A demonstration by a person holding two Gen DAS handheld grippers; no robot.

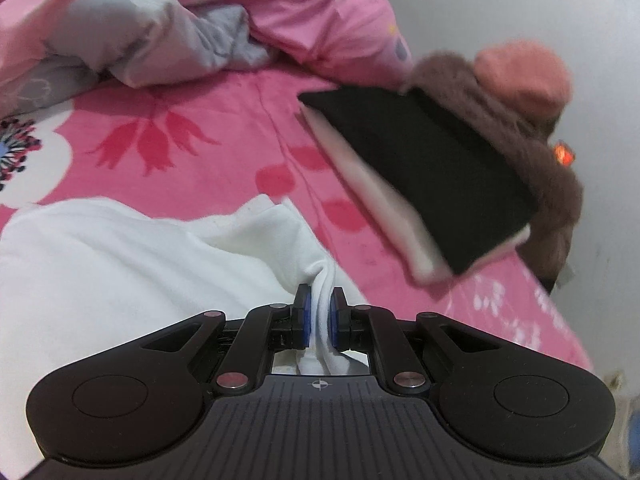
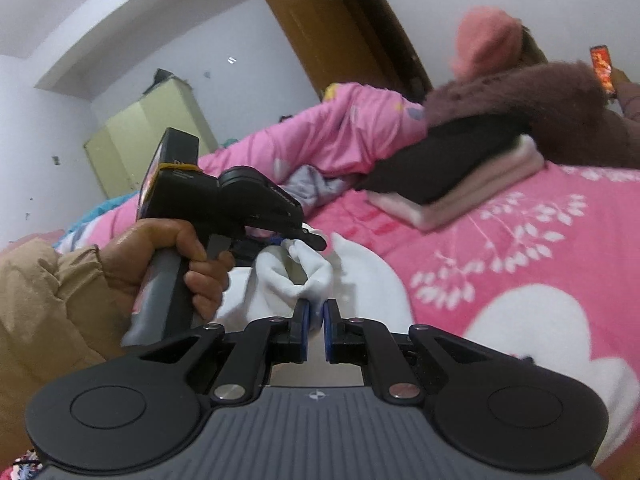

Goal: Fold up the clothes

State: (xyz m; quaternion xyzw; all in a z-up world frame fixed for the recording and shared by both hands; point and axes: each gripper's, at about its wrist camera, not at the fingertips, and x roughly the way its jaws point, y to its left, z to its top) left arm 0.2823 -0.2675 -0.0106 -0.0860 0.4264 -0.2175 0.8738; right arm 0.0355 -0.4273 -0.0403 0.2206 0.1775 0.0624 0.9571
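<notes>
White garment (image 1: 120, 248) pinched in left claw (image 1: 319, 312)

White walls (image 2: 132, 32) are enclosing the room; a pale yellow-green wardrobe (image 2: 148, 140) is standing far left, a brown wooden door (image 2: 344, 36) farther right, behind the pink floral bed (image 1: 224, 148).

The left hand-held gripper (image 1: 320, 312) has its blue-padded jaws closed, white fabric pinched between them. The right hand-held gripper (image 2: 316, 320) is nearly closed, a narrow gap between its pads at the fabric's edge. A bare hand (image 2: 168, 260) in a tan sleeve (image 2: 48, 300) clasps the left device's grey handle.
</notes>
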